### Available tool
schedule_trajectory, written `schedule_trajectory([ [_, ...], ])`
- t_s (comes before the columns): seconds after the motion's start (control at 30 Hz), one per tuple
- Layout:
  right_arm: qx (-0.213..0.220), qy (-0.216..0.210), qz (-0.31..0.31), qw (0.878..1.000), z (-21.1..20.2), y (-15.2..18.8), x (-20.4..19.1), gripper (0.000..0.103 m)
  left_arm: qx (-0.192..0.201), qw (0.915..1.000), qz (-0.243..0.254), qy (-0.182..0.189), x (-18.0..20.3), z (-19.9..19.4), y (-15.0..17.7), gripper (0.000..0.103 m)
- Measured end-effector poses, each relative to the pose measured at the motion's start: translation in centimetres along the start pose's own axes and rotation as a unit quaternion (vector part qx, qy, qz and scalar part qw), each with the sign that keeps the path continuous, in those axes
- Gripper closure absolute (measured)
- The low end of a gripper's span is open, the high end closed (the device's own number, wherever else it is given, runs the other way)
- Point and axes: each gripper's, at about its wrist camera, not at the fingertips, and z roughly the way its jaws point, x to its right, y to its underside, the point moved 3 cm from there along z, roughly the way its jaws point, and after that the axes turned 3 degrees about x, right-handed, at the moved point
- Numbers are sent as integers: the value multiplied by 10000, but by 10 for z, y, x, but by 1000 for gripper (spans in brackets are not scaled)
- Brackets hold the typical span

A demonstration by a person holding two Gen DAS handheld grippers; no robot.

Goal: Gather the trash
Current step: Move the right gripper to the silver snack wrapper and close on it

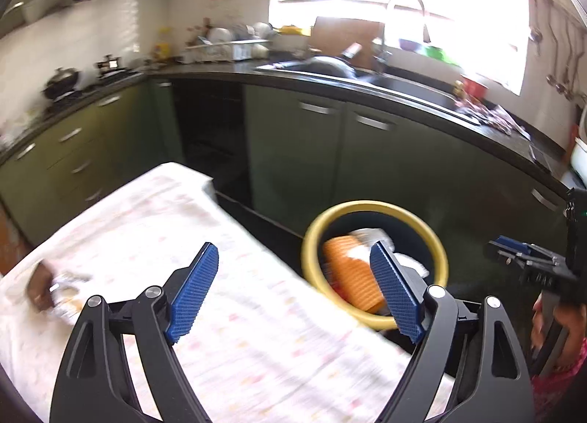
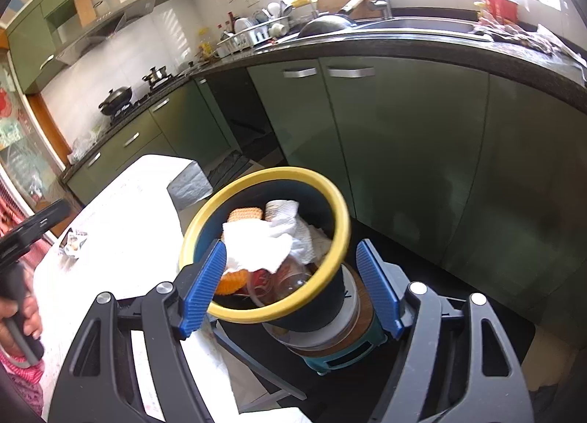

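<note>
A crumpled wrapper point(image 1: 60, 292) is seen at the left on the cloth-covered table point(image 1: 234, 331), near the left gripper point(image 1: 299, 292), whose jaws are held wide apart with nothing between them. To the right, the yellow-rimmed bin point(image 2: 332, 203) is filled with a white paper towel point(image 2: 268, 239) and orange packaging point(image 2: 231, 281). It is framed by the right gripper point(image 2: 293, 285), whose jaws are spread apart around it without clamping.

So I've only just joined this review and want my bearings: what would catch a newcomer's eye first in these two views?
The yellow-rimmed bin beside the table, standing on a small stool, packed with a white paper towel and an orange wrapper. Next, the right gripper, its blue pads open on either side of the bin. Last, the cloth-covered table with one crumpled wrapper left at its far left edge.
</note>
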Motion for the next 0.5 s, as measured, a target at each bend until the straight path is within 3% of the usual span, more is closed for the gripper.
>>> schedule_trajectory([
  [0.17, -269, -287, -360, 9986, 14, 2, -40, 33, 129, 9942, -393, -995, -91, -57, 37, 16],
  [0.33, -499, -700, -832, 9928, 32, 6, -99, 32, 83, 9786, -878, -1857, -182, -105, 79, 15],
  [0.5, -845, -1248, -1563, 9761, 52, 15, -180, 32, -33, 9604, -1225, -2501, -255, -130, 120, 14],
])
